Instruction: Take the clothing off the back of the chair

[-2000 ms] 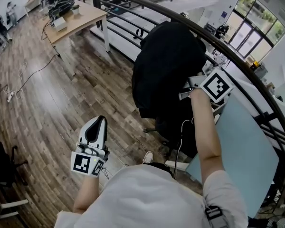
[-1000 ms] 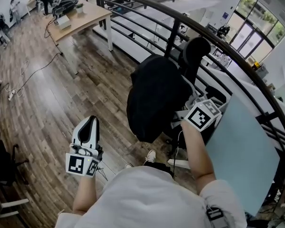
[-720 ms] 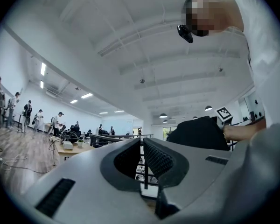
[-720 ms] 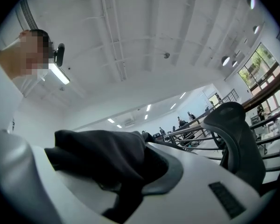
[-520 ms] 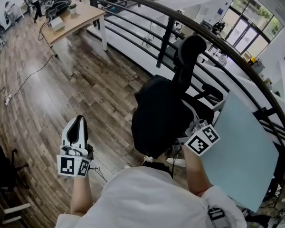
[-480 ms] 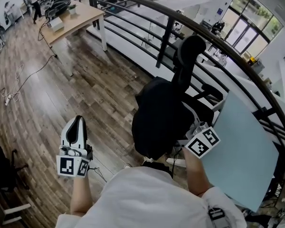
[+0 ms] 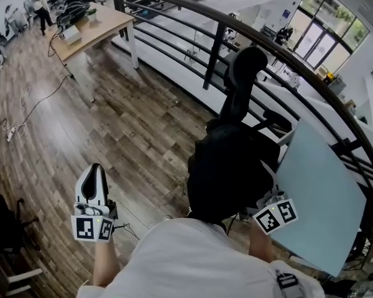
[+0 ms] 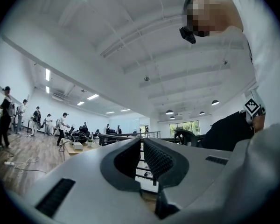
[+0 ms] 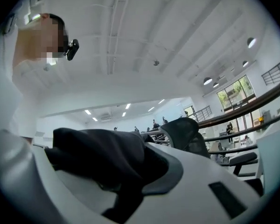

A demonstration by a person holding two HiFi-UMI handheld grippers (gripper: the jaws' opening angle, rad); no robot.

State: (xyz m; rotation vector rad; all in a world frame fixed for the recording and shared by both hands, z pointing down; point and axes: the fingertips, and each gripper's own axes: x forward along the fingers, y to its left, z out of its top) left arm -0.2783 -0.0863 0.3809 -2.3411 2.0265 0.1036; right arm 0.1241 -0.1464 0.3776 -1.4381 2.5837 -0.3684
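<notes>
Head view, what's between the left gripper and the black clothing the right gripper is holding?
A bare stretch of wooden floor lies between the left gripper and the black clothing, as the head view shows.

Both forearms reach forward from the torso, the left gripper held level and low with its jaws together and empty, the right gripper level, clamped on the black clothing.

gripper clamping black clothing, chair behind
</notes>
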